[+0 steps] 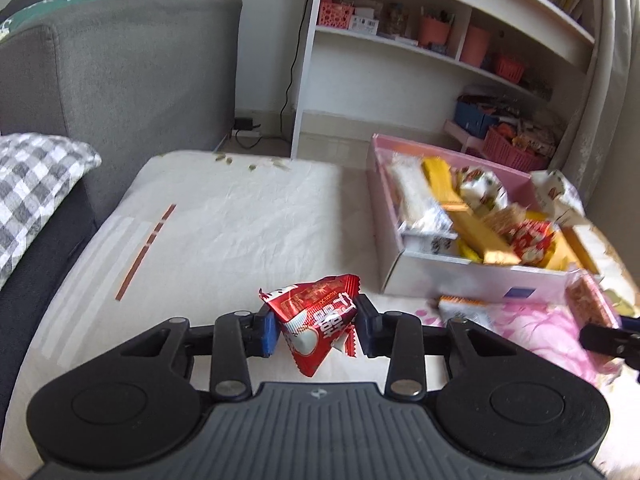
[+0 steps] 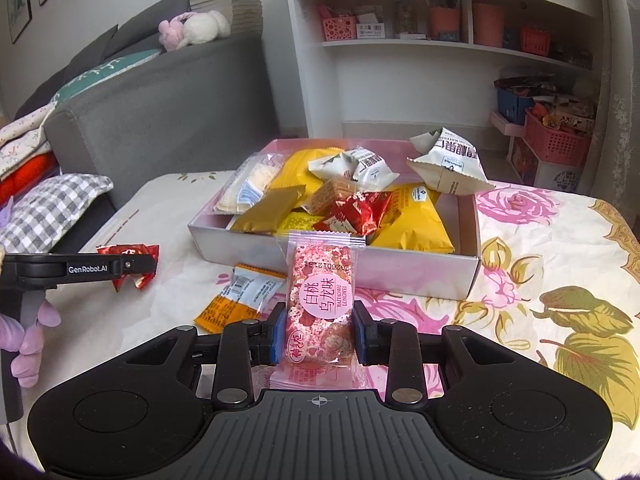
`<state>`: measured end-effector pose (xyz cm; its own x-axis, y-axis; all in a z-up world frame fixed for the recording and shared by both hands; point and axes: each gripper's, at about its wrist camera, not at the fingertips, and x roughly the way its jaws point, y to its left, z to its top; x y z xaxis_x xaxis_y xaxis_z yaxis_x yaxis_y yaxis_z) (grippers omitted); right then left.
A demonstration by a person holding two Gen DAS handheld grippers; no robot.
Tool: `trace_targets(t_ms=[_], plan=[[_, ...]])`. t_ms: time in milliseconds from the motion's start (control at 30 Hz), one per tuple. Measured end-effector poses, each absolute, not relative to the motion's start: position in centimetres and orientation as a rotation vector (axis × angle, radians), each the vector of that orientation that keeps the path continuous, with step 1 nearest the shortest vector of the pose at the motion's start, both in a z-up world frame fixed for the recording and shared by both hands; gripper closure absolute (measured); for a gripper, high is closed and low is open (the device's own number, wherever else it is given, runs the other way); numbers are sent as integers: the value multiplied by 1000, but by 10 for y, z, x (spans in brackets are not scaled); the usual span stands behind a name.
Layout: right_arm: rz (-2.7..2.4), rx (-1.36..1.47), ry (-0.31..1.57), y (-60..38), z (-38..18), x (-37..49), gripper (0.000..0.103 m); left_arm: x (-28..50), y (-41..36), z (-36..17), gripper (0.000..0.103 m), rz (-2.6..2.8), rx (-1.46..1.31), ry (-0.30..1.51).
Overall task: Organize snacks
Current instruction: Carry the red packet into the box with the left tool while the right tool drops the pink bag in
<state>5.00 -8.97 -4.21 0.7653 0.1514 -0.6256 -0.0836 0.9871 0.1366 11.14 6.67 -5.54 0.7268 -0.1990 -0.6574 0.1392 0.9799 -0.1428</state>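
My left gripper (image 1: 316, 326) is shut on a red snack packet (image 1: 314, 320) and holds it above the table, left of the pink box (image 1: 424, 276). It also shows in the right wrist view (image 2: 132, 266) with the red packet (image 2: 136, 254). My right gripper (image 2: 319, 334) is shut on a pink snack bar (image 2: 322, 304) in clear wrap, in front of the pink box (image 2: 400, 270). The box holds several yellow, white and red packets. An orange-and-white packet (image 2: 240, 298) lies on the table before the box.
A white packet (image 2: 448, 164) rests on the box's far right rim. The table has a floral cloth (image 2: 560, 280). A grey sofa (image 1: 120, 72) stands at the left and a white shelf unit (image 2: 440, 40) behind. A checked cushion (image 2: 52, 208) lies at the left.
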Motion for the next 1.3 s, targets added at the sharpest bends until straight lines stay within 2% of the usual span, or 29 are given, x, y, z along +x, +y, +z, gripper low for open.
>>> trace_targets(t_ms=[467,733,967,1167,1300], plan=[[49,197,606,-112,-20,90,72,122,4,-19,68,-336,-69,618],[31,246,600,-122,-24,127,72,151,-36,-29,67,-382,-4,597],[55,314,563,-127,-20,140,71,156,-40,-41,65,-391,7,608],[55,330,561,-128,-22,142,67,154,-39,-40,58,-391,21,601],[57,340,554,-130,-19,139,63,151,-36,-36,43,-392,11,593]])
